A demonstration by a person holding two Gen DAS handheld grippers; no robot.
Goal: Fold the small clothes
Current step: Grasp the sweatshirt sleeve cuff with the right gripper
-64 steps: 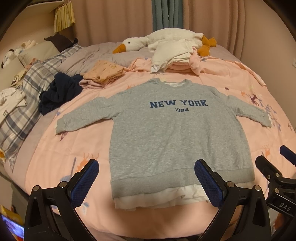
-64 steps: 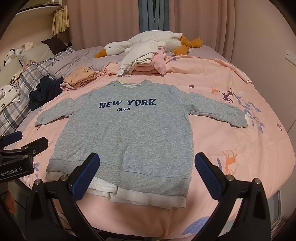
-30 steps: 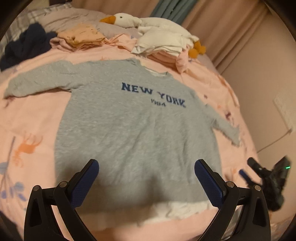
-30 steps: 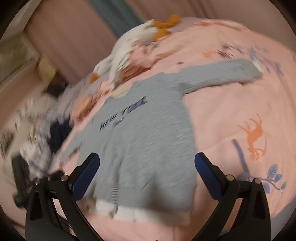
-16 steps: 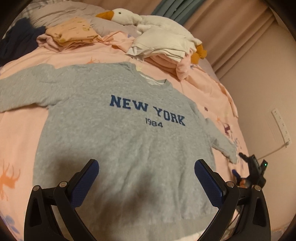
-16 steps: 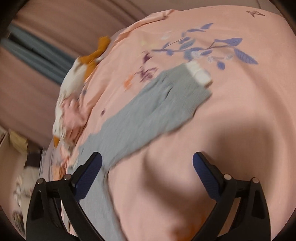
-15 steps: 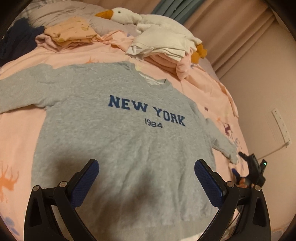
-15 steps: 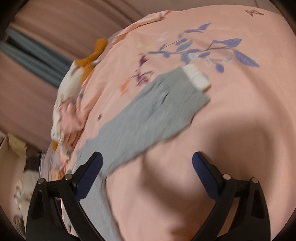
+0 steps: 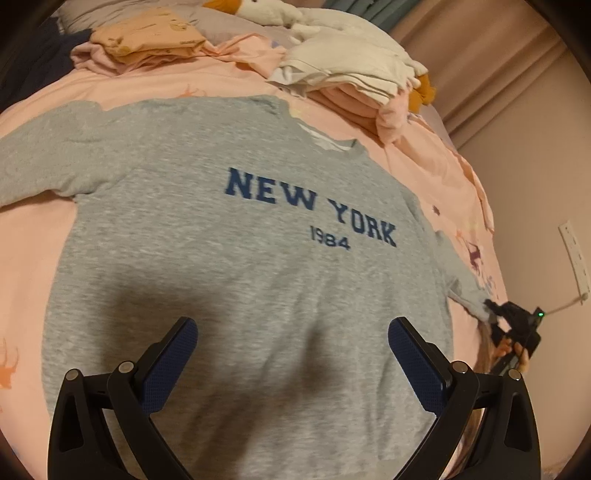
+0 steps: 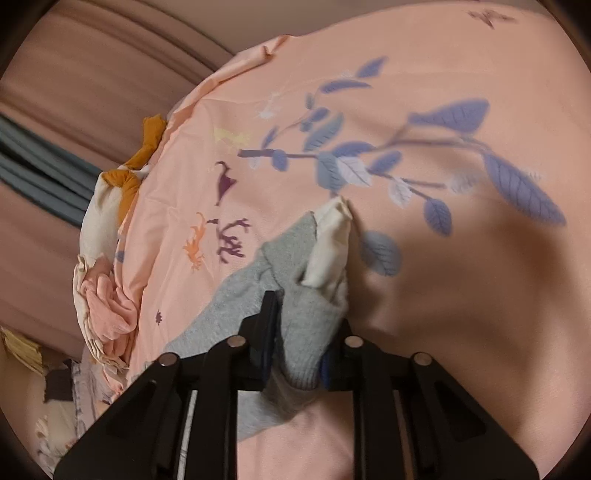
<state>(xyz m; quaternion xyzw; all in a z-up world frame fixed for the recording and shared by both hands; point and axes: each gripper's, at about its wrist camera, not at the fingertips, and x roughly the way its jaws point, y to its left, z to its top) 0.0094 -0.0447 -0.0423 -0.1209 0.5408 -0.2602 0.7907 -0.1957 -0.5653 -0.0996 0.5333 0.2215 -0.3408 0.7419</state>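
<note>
A grey sweatshirt [image 9: 240, 258] with blue "NEW YORK 1984" lettering lies flat, front up, on the pink bedspread [image 9: 29, 229]. My left gripper [image 9: 291, 354] is open and empty, low over the sweatshirt's lower body. My right gripper [image 10: 299, 332] is shut on the sweatshirt's right sleeve [image 10: 295, 295] near the white inner cuff [image 10: 330, 243]. In the left wrist view the right gripper [image 9: 513, 325] shows small at the sleeve end on the right.
A folded pile of white and pink clothes [image 9: 354, 81] and a folded orange garment [image 9: 147, 33] lie beyond the collar. A goose plush [image 9: 266, 9] lies at the back. Curtains [image 10: 74, 92] and a wall with a socket [image 9: 572, 258] stand on the right.
My right gripper moved to the right sleeve end and shut on it. My left gripper came lower and closer over the sweatshirt's body, still open.
</note>
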